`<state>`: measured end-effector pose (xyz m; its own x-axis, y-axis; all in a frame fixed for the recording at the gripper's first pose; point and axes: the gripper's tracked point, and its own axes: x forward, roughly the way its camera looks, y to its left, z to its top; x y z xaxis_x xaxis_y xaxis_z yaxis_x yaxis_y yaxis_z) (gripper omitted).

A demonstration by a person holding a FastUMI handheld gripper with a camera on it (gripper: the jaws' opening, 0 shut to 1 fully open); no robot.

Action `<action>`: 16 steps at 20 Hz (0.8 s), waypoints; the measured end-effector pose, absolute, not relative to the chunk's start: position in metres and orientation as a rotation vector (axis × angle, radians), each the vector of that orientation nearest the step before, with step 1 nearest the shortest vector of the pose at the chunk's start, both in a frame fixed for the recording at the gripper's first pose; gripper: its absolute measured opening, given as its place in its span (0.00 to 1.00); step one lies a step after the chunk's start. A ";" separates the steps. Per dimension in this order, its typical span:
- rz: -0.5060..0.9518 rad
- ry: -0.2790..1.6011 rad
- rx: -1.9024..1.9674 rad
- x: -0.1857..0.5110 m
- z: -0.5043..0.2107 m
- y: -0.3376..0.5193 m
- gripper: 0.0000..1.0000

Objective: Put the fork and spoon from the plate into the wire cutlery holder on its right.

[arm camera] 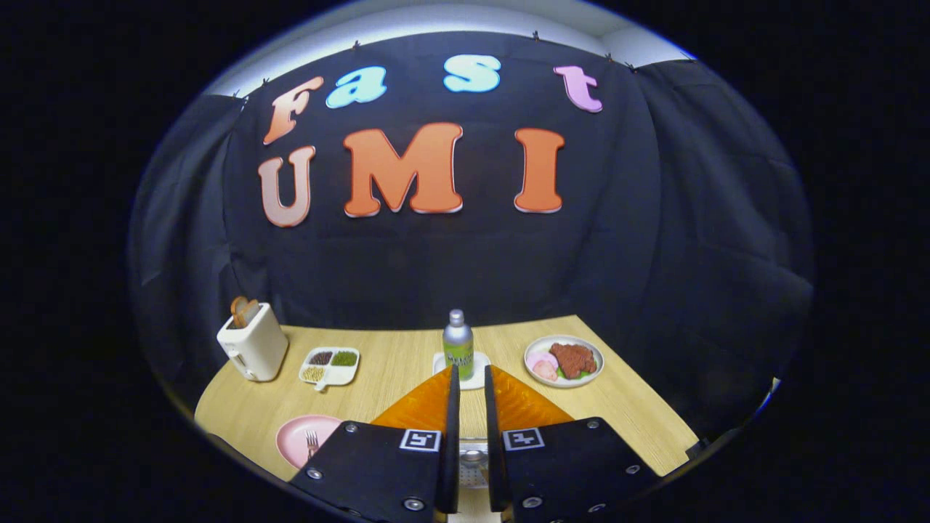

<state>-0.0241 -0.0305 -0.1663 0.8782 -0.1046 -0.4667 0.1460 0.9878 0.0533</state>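
Fork (312, 442): on the pink plate (294, 439), left of the fingers, partly hidden by the gripper body.
Holder (472, 465): a metal piece seen low in the gap between the fingers; I cannot tell what it is for sure.
Gripper (468, 378): fingers nearly together, a narrow gap left, nothing clamped.
Bottle (458, 345): upright on a white coaster (479, 363), just beyond the fingertips.
Meat plate (564, 361): right of the bottle.
Divided tray (330, 365): left of the bottle.
Toaster (252, 341): far left on the table (625, 407).
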 end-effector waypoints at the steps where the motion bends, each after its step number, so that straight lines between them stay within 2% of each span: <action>1: -0.136 0.441 0.079 -0.023 -0.156 -0.029 0.19; 4: -0.119 0.350 0.069 -0.017 -0.136 -0.015 0.33; 5: -0.103 0.330 0.070 -0.016 -0.131 -0.008 0.41; 6: -0.089 0.315 0.067 -0.016 -0.127 0.000 0.45; 7: -0.077 0.303 0.062 -0.015 -0.125 0.005 0.56; 11: -0.022 0.276 0.053 -0.014 -0.121 0.037 0.80; 16: 0.069 0.262 0.030 -0.017 -0.125 0.085 0.88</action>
